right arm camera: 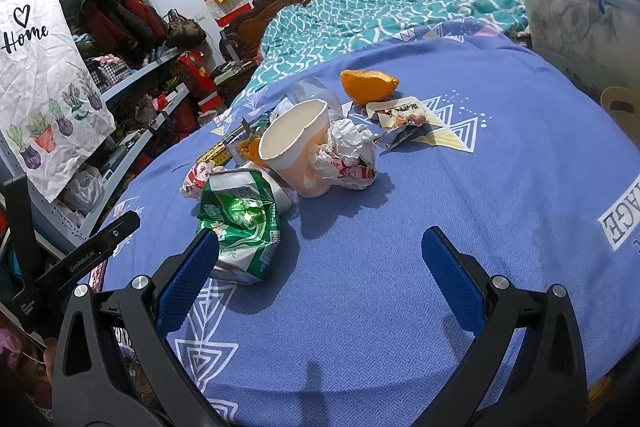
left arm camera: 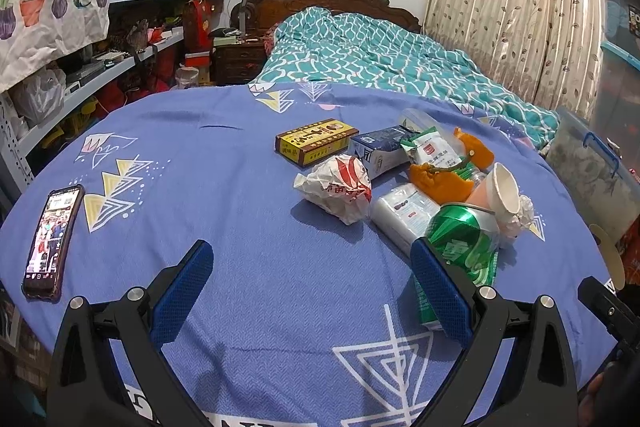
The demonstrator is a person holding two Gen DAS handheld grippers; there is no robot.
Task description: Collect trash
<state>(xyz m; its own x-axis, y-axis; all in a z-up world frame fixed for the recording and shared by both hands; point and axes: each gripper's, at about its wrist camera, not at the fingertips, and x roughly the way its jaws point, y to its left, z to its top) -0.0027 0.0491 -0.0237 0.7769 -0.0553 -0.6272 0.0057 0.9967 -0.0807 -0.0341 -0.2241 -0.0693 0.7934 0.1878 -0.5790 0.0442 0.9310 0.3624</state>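
The crushed green can [right arm camera: 240, 223], dented thin metal, lies nearest, just at the right gripper [right arm camera: 320, 259]'s left pad. Both it and the left gripper [left arm camera: 312, 287] hang wide-jawed, empty. Nothing looks collected: at one o'clock on the cloth-covered table [left arm camera: 240, 227] sit a paper cup [right arm camera: 296, 151], crumpled wrappers [left arm camera: 336, 187], orange peel [right arm camera: 370, 87].

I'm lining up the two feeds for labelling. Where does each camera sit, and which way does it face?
Left wrist: sits behind the open left claw, low over the blue tablecloth, facing the bed; phone at left, trash pile at right; a bit of hand shows at the bottom right.
Right wrist: sits behind the open right claw, right of the pile, facing the shelves and bed; the left device's black body shows at the left edge.
Shared: crushed green can, paper cup, orange peel.
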